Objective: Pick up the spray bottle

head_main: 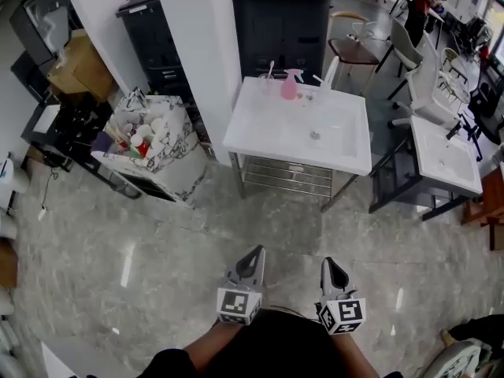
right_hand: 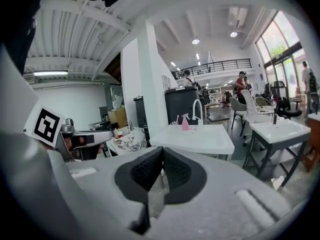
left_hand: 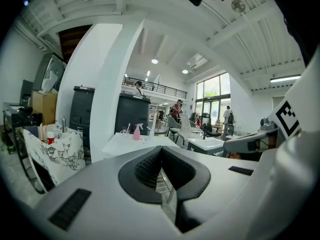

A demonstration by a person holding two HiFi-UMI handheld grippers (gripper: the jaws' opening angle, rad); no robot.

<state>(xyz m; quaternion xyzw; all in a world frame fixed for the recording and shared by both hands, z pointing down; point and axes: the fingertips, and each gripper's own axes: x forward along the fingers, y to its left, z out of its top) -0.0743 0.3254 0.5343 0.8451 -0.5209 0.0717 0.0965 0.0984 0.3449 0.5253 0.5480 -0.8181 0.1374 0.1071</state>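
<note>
My left gripper [head_main: 253, 252] and right gripper [head_main: 331, 263] hang side by side over the marble floor [head_main: 157, 242], each with its fingers [left_hand: 145, 169] pressed together on nothing. The pink spray bottle [head_main: 291, 83] stands upright at the far edge of the white sink worktop [head_main: 260, 144], well apart from me

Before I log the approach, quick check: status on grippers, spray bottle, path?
Left gripper shut, empty; right gripper shut, empty. Pink spray bottle upright at back edge of sink, far ahead. Only floor between.
</note>
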